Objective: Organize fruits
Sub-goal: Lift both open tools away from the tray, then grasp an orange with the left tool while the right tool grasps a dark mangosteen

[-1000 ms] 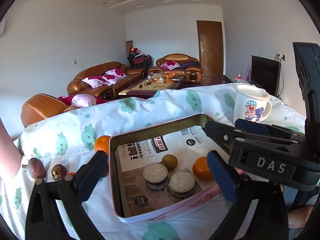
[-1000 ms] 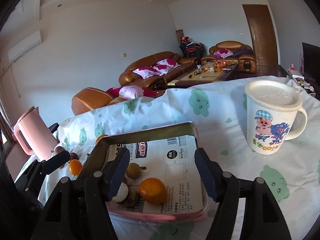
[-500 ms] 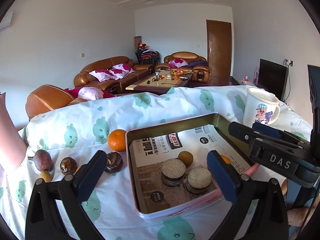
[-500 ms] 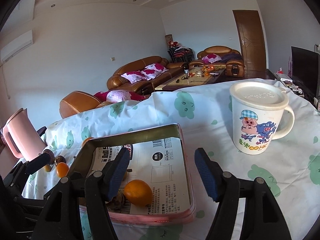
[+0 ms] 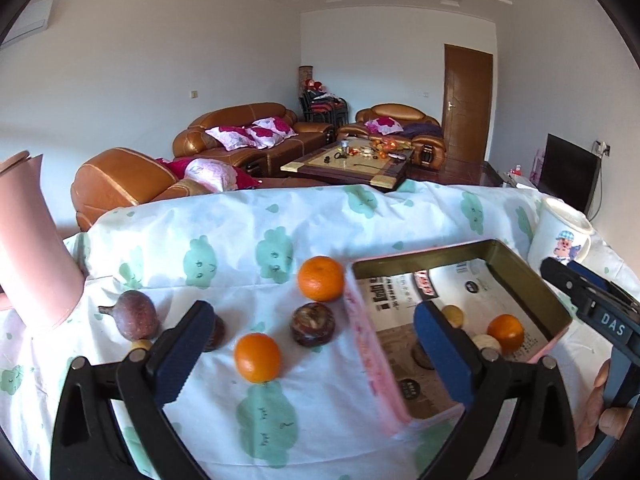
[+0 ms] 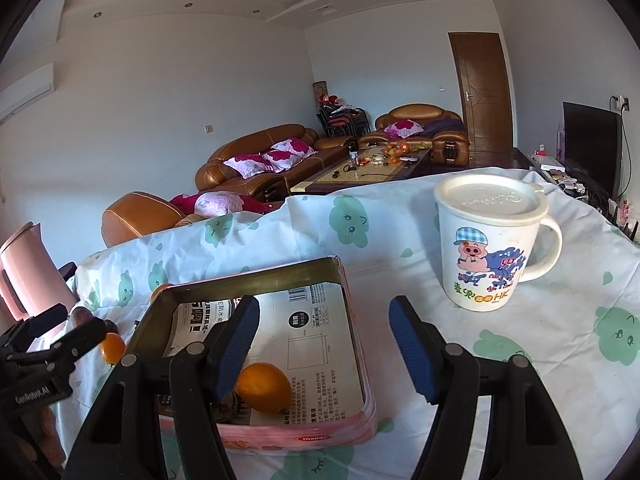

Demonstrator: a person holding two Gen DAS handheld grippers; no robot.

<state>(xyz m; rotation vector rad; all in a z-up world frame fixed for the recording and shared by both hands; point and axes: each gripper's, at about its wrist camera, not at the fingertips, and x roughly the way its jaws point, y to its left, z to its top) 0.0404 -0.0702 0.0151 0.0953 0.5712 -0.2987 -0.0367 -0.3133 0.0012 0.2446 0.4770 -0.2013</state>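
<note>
A pink tin box [image 5: 366, 344] lined with newspaper holds an orange [image 5: 505, 331], a small tan fruit [image 5: 453, 315] and round cakes. Left of it on the cloth lie an orange [image 5: 257, 357], a second orange [image 5: 321, 278], a dark brown fruit [image 5: 312, 324] and a purple fruit [image 5: 135, 314]. My left gripper [image 5: 308, 360] is open and empty, just above the nearer orange. My right gripper [image 6: 322, 346] is open and empty over the tin box [image 6: 352, 320], near its orange [image 6: 264, 387].
A lidded white pig mug [image 6: 490, 240] stands right of the box. A pink kettle [image 5: 28, 248] stands at the table's left edge. The table carries a white cloth [image 5: 240, 240] with green prints. Sofas and a coffee table lie beyond.
My left gripper has swung left from over the tin box to above the loose fruits. My right gripper has drifted right, bringing the mug closer to centre.
</note>
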